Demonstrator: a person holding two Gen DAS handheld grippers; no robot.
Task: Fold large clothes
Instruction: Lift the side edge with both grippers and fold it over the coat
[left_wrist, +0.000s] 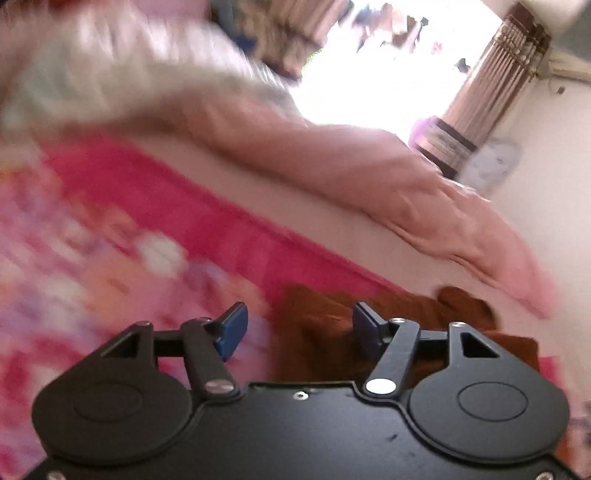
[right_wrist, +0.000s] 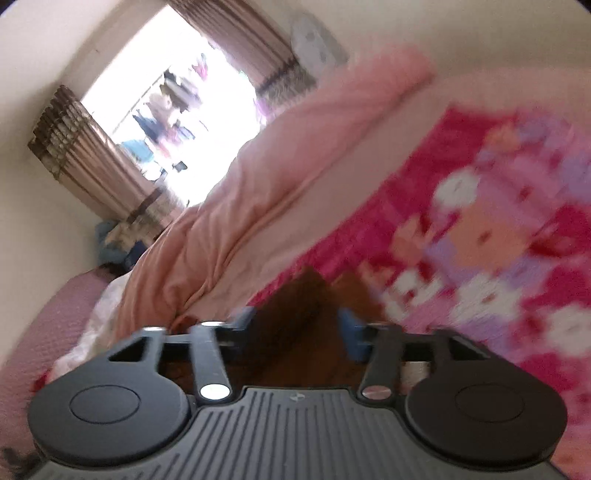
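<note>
rumpled rust-brown cloth (left_wrist: 317, 332) between both splayed hand-held grippers, left (left_wrist: 299, 328) and right (right_wrist: 299, 328), ungripped

brown garment (left_wrist: 317, 325) — rumpled | lies on pink floral bedspread (left_wrist: 92, 258) — blurred

No readable text, label, brand or number appears in either wrist view. A small embossed mark sits on the ribbed body of the right gripper (right_wrist: 297, 334), behind its fingers, but motion blur leaves it illegible.
</note>
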